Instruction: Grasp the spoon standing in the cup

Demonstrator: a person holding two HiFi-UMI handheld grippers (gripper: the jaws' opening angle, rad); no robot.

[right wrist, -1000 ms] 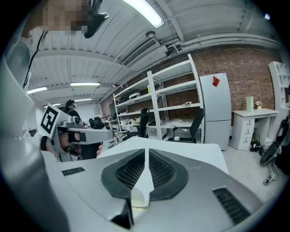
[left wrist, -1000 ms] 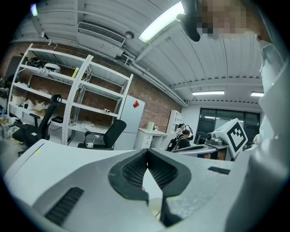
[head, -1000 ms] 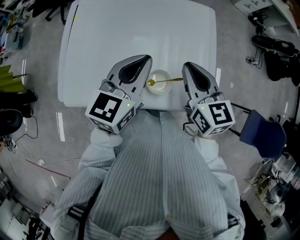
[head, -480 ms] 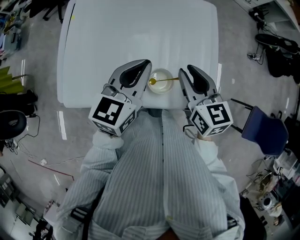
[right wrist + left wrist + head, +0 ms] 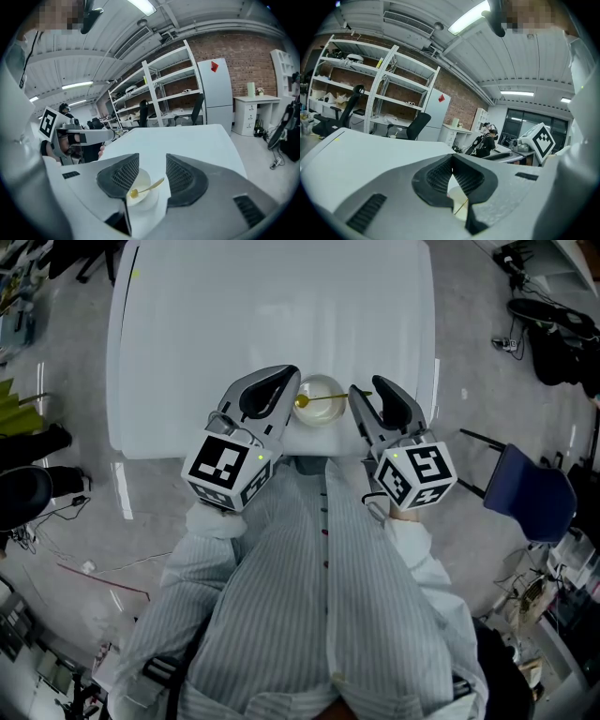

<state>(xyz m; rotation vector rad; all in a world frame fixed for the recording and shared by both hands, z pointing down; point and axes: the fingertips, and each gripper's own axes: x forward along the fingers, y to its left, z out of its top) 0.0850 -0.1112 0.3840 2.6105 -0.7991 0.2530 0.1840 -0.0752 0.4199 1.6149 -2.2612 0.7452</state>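
Observation:
A small white cup (image 5: pixel 319 409) stands near the front edge of the white table (image 5: pixel 272 306). A gold spoon (image 5: pixel 321 399) leans in it, bowl to the left and handle pointing right over the rim. My left gripper (image 5: pixel 286 377) is just left of the cup, shut with nothing in it; in the left gripper view its pads meet (image 5: pixel 452 161), and the cup (image 5: pixel 457 194) shows below them. My right gripper (image 5: pixel 366 387) is just right of the cup, and its jaws have just been opening. Cup (image 5: pixel 145 201) and spoon (image 5: pixel 149 187) lie beyond the open jaws (image 5: pixel 152 160), untouched.
My striped-shirted body fills the lower head view, right against the table's front edge. A blue chair (image 5: pixel 527 502) stands on the floor at the right. Metal shelving (image 5: pixel 370 89) and office chairs stand beyond the table.
The right jaws went from shut to wide open. Both grippers shifted closer to the cup, the right one moving left toward the spoon handle. The cup and spoon have not moved.

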